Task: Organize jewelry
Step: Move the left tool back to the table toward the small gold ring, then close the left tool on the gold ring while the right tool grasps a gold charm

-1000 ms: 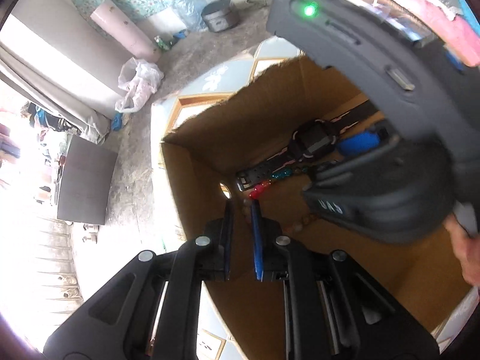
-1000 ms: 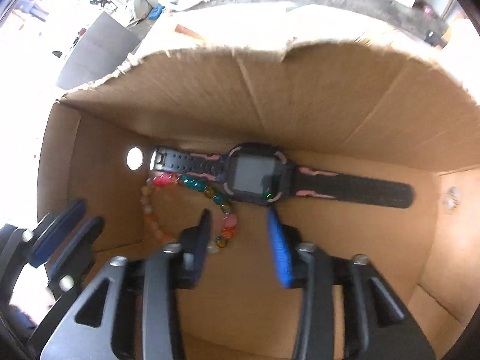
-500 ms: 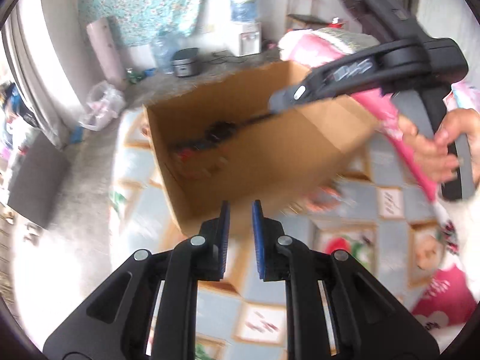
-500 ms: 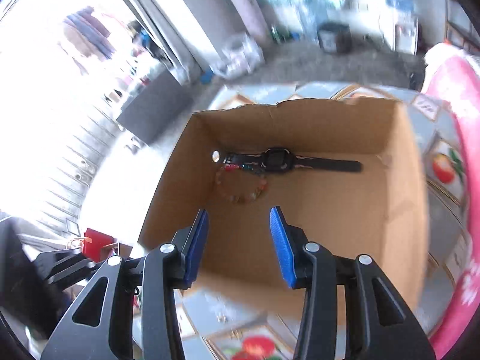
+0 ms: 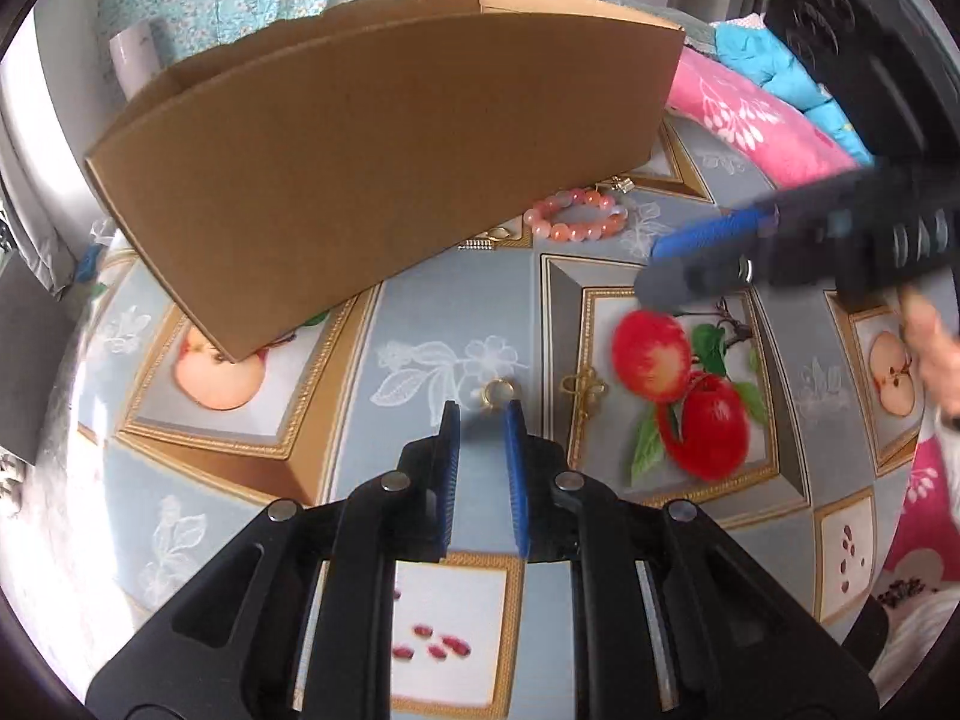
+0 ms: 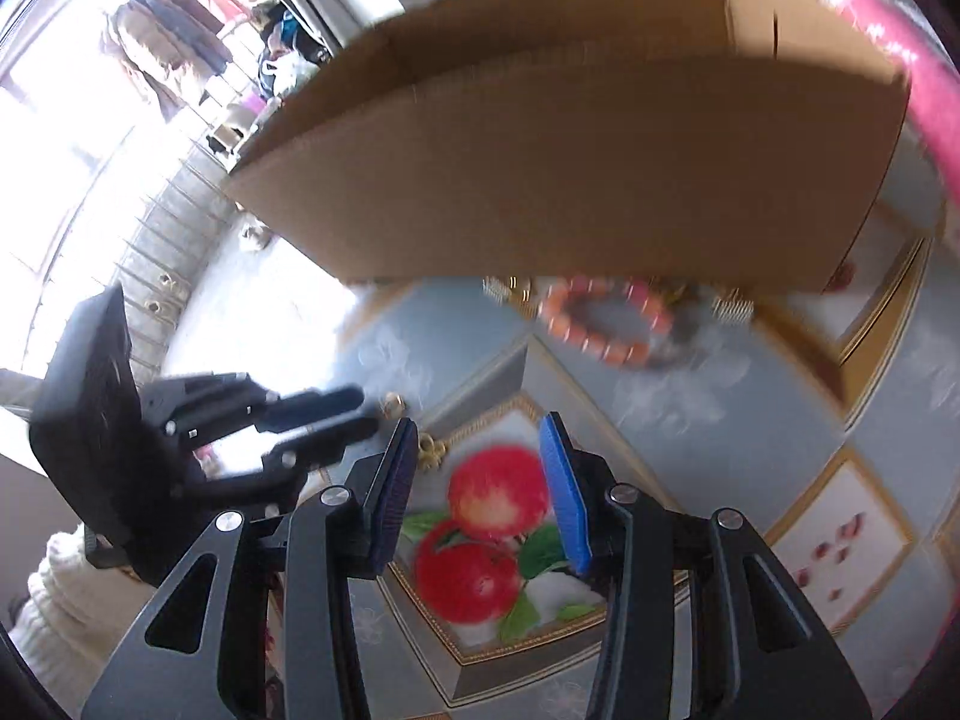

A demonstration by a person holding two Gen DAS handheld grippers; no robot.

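**Both grippers over the fruit-print cloth, beside the cardboard box**

The left gripper (image 5: 483, 414) points steeply down at the table cloth (image 5: 456, 312), its blue pads a narrow gap apart with nothing between them; the jaws stand slightly open and grip nothing. Just beyond its tips lies a small gold ring (image 5: 495, 391), flat on the cloth. A little to the right of the ring lies a gold knot-shaped trinket (image 5: 583, 391), its long axis running toward and away from the camera.

The right gripper (image 6: 477, 444) hangs over the printed red apples, jaws open wider and empty. In its view the left gripper shows at the left edge, fingers pointing toward the ring.

The cardboard box (image 5: 384, 138) stands on the cloth behind, its long wall running left to right across both views. Beside its far right corner lies a bracelet of pink-orange beads (image 5: 576, 215), flat, an oval stretched left to right; other small pieces next to it are too blurred to tell.
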